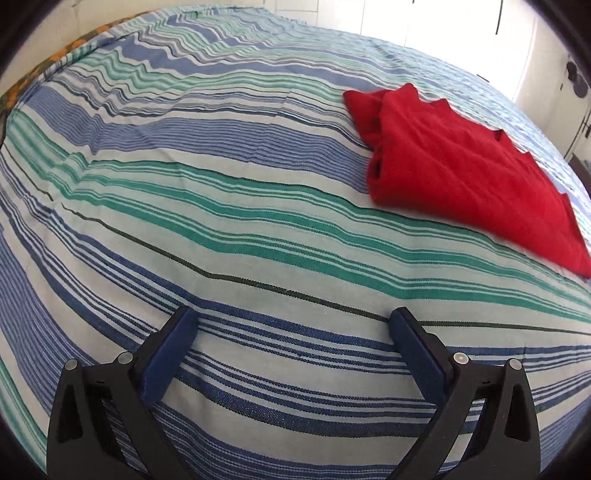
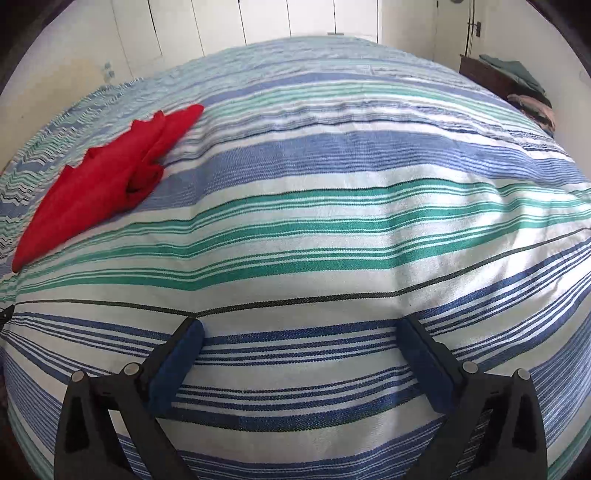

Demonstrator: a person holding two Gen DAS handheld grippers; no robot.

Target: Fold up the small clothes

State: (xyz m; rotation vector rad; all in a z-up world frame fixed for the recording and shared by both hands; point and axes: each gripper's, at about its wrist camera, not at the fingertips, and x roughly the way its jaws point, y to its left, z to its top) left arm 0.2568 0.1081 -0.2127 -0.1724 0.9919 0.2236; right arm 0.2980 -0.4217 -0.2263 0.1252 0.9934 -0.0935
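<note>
A red garment lies folded into a long strip on the striped bedspread, up and to the right in the left wrist view. The right wrist view has the same red garment at upper left. My left gripper hovers over bare stripes, well short of the cloth, its blue-padded jaws wide apart with nothing between them. Over the bedspread, my right gripper stands open and empty too, far to the right of the garment.
White cupboard doors line the wall behind the bed. A dark piece of furniture with stacked folded cloth stands at the bed's far right. An orange-patterned fabric shows at the bed's far left edge.
</note>
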